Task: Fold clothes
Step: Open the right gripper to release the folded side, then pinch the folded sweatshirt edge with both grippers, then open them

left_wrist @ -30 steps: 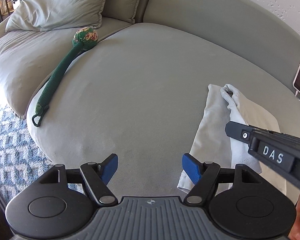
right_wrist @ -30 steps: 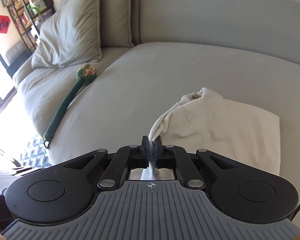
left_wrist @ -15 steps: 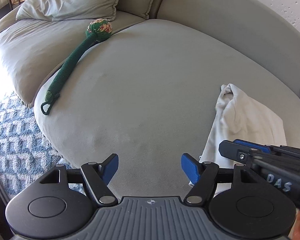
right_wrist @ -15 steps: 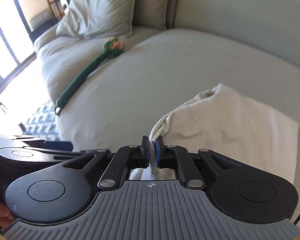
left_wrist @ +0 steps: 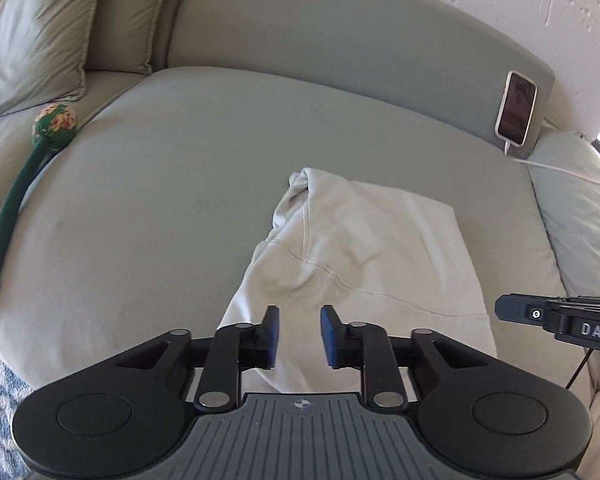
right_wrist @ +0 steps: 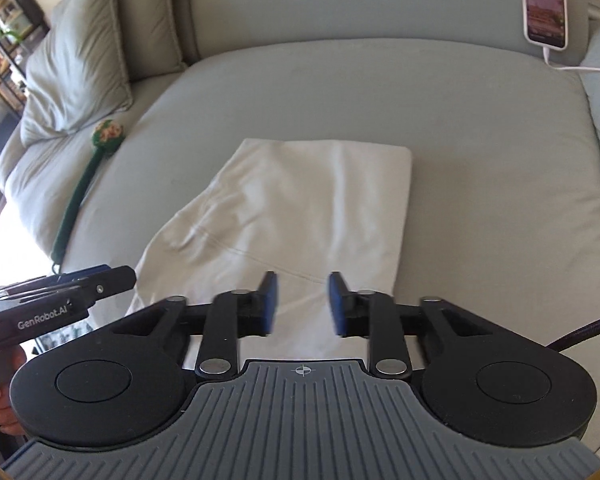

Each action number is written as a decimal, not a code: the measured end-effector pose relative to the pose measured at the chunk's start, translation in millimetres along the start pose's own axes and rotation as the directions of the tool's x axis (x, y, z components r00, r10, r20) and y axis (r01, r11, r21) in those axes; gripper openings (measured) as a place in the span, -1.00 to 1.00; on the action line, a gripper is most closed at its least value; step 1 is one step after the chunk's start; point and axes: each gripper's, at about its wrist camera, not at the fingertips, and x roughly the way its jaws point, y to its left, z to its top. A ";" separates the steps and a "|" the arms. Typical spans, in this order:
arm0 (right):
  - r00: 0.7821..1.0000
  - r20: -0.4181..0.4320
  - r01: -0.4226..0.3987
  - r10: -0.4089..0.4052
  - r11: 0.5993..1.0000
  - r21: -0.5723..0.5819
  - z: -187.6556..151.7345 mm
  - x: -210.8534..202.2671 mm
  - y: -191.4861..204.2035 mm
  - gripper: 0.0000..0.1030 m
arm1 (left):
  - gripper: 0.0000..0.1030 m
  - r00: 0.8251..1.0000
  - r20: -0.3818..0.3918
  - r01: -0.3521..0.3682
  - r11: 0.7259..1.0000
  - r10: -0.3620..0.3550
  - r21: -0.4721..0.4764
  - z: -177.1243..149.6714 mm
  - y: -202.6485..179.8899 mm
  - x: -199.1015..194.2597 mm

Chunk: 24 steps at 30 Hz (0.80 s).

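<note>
Your left claw [left_wrist: 299, 336], jaws just closing, and right claw [right_wrist: 303, 304] both stand apart, pinching nothing, over the near edge of the part-folded cream sweatshirt [left_wrist: 372, 240] on the sofa seat [left_wrist: 160, 208], so a one-layer pinch could drag the fold open.

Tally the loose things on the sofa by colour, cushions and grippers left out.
White: 2, the folded garment and the phone with its cable
Green: 1, the knitted stick toy
Total: 3
</note>
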 end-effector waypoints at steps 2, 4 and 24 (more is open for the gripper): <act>1.000 0.008 -0.012 0.012 0.998 -0.059 -1.5 7.6 -2.8 -0.87 | -0.81 0.997 -0.045 -0.066 0.998 0.067 0.017 1.0 1.1 23.6; 0.999 -0.019 -0.036 0.034 0.993 -0.115 -4.3 25.4 0.1 -0.87 | -0.80 0.985 -0.078 -0.152 0.988 0.154 0.033 -2.7 8.9 38.7; 0.997 0.071 -0.045 0.034 0.987 0.152 48.4 63.3 -67.7 -0.90 | -0.52 0.992 -0.061 0.119 0.986 -0.113 0.117 80.3 -51.3 76.3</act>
